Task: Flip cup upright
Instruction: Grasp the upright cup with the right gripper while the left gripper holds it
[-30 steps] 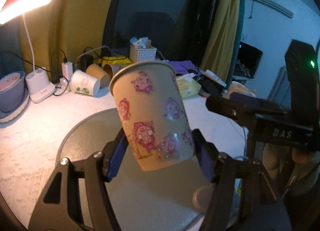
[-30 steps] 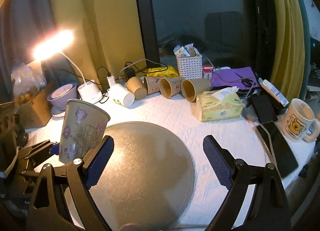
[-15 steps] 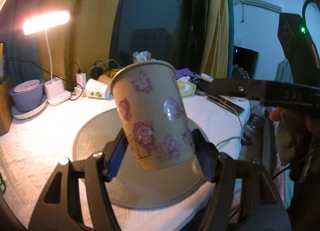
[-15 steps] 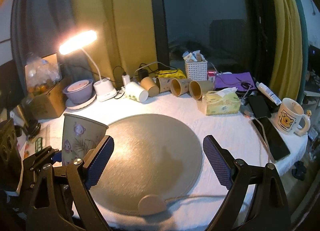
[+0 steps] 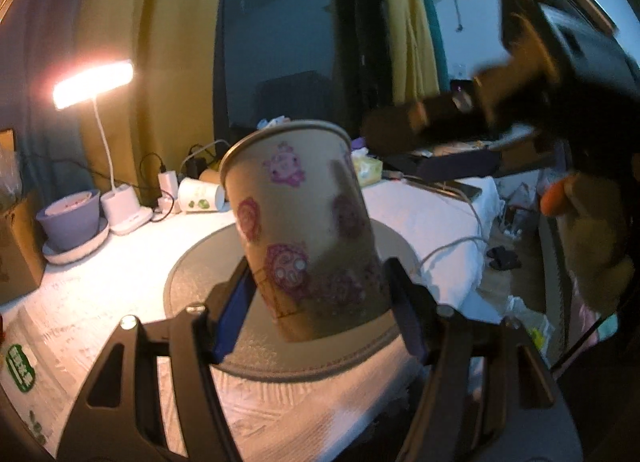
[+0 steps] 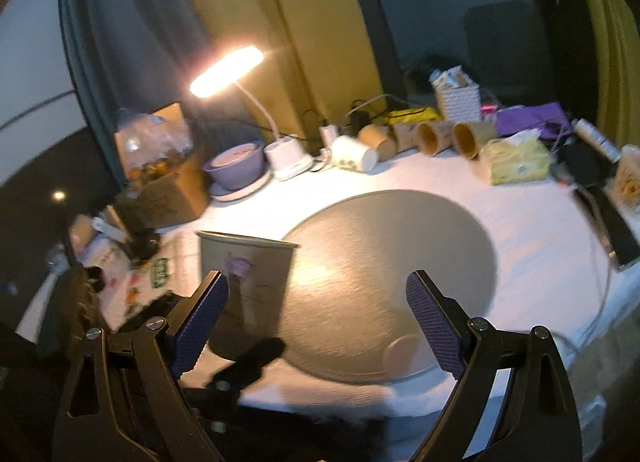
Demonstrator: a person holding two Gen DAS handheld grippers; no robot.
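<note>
A beige paper cup with pink cartoon prints (image 5: 308, 234) is held mouth-up, a little tilted, between the blue pads of my left gripper (image 5: 320, 302), above the near edge of a round grey mat (image 5: 200, 282). The same cup (image 6: 244, 286) shows at the lower left of the right wrist view, behind the left finger. My right gripper (image 6: 316, 322) is open and empty above the mat (image 6: 392, 262). It also appears blurred at the upper right of the left wrist view (image 5: 540, 110).
A lit desk lamp (image 6: 228, 70), a purple bowl (image 6: 236, 162), a cardboard box (image 6: 160, 190), several paper cups lying on their sides (image 6: 420, 138), a tissue box (image 6: 516, 162), a white basket (image 6: 458, 98) and a phone (image 6: 612, 222) ring the white table.
Both grippers have pulled back and up from the table, with the cup still in the left one. The right gripper has swung across in front of the left camera.
</note>
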